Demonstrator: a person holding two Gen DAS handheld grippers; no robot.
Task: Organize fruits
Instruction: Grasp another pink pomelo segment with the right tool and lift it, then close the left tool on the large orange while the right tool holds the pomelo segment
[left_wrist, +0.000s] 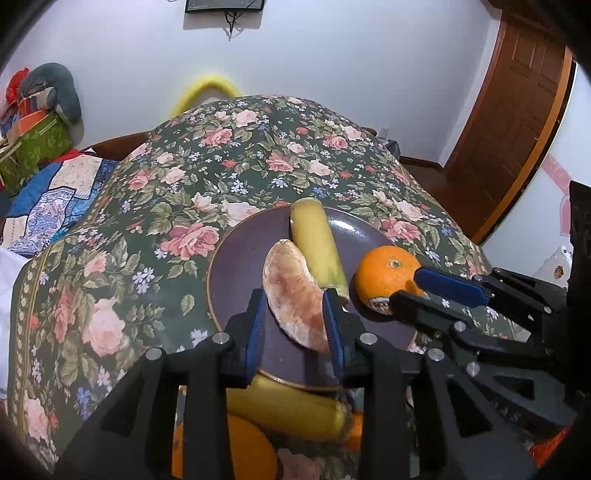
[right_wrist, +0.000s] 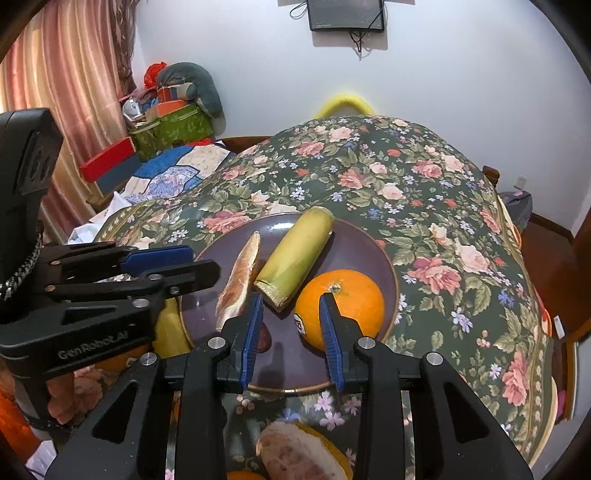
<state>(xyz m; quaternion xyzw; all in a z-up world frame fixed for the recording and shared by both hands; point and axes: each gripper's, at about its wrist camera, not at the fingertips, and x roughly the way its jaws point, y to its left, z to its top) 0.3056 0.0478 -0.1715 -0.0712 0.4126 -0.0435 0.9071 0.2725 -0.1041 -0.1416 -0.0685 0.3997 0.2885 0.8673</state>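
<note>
A dark purple plate (left_wrist: 236, 266) (right_wrist: 362, 243) lies on the floral tablecloth. On it are a yellow-green stalk piece (left_wrist: 317, 243) (right_wrist: 295, 254), a pinkish peel wedge (left_wrist: 295, 295) (right_wrist: 240, 277) and an orange (left_wrist: 386, 277) (right_wrist: 343, 302). My left gripper (left_wrist: 295, 325) is open; the wedge lies between its fingers. My right gripper (right_wrist: 291, 328) is open, its right finger against the orange, which rests on the plate. Each gripper shows in the other's view: the right gripper (left_wrist: 424, 288) and the left gripper (right_wrist: 192, 262).
Near the table's front edge lie a second yellow stalk piece (left_wrist: 291, 410), oranges (left_wrist: 243, 450) and another peel wedge (right_wrist: 299, 454). Boxes and cushions (right_wrist: 173, 118) are piled at the back left. A wooden door (left_wrist: 517, 110) stands at the right.
</note>
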